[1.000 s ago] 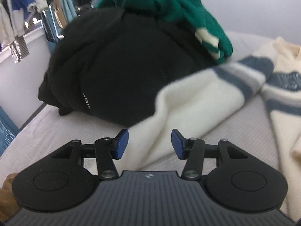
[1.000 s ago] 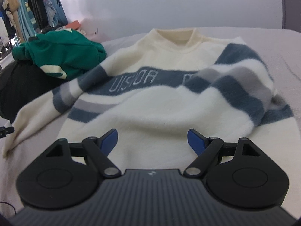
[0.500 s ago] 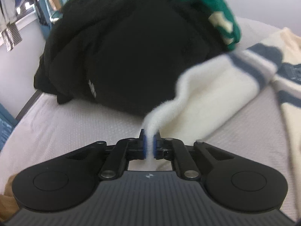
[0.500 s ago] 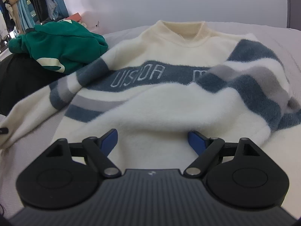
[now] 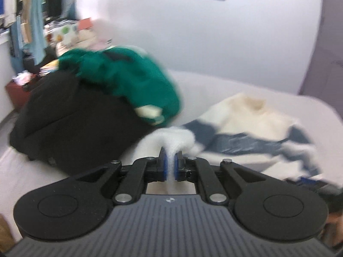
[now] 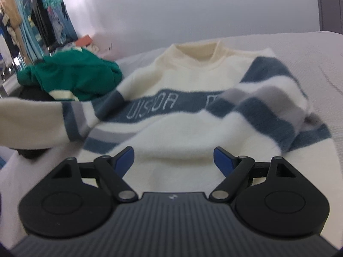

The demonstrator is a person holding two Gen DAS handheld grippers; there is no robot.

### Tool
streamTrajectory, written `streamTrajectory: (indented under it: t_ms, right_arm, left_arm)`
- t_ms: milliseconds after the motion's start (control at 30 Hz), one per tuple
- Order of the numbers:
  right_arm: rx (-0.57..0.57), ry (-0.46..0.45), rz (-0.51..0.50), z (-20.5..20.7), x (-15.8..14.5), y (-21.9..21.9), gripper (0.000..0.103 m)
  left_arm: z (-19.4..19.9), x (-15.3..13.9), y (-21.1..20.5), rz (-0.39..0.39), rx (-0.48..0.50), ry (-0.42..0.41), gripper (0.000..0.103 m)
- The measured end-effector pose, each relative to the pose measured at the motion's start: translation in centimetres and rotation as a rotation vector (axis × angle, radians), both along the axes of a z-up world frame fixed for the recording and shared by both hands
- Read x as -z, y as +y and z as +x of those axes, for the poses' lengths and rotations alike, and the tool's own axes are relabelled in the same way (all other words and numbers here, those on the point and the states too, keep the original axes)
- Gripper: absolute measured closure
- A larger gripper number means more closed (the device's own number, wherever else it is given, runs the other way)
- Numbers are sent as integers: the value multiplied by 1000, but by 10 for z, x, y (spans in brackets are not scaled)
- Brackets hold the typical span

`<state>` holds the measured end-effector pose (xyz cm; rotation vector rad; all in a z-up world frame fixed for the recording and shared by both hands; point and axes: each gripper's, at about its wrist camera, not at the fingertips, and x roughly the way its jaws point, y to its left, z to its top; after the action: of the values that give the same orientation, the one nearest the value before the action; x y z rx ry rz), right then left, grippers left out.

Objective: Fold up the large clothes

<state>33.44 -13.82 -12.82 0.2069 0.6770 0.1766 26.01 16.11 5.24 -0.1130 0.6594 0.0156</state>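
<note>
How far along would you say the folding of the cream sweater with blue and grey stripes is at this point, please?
Early. Done: the fluffy cream sweater with blue and grey stripes lies spread front-up on the pale bed cover, one sleeve already across its chest. In hand: the left gripper is shut on the other sleeve's cuff; the right gripper is open above the hem. Left: folding that sleeve and the body; the green garment and black garment remain heaped.

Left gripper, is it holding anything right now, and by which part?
Yes. The left gripper is shut on the cream striped sweater, pinching the end of its sleeve. The right gripper holds nothing.
</note>
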Motion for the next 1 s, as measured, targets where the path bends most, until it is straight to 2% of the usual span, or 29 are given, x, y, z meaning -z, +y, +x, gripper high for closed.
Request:
streamTrajectory:
  t_ms: [200, 367, 500, 700, 867, 1000]
  right_arm:
    - [46, -33, 66, -12, -14, -25, 20]
    - [140, -42, 122, -20, -21, -56, 20]
    - [250, -39, 171, -26, -21, -93, 20]
    - [427, -43, 304, -32, -13, -153, 20]
    - [545, -22, 356, -24, 5, -185, 19]
    - [566, -10, 361, -13, 18, -194, 19]
  left_arm:
    - [9, -37, -90, -52, 119, -65, 96]
    - [26, -33, -173, -62, 208, -57, 96]
    - [47, -9, -235, -74, 274, -18, 96]
    - [83, 47, -322, -70, 357, 71, 96]
    - [115, 93, -360, -82, 384, 145, 96]
    - [138, 129, -374, -107, 389, 187, 95]
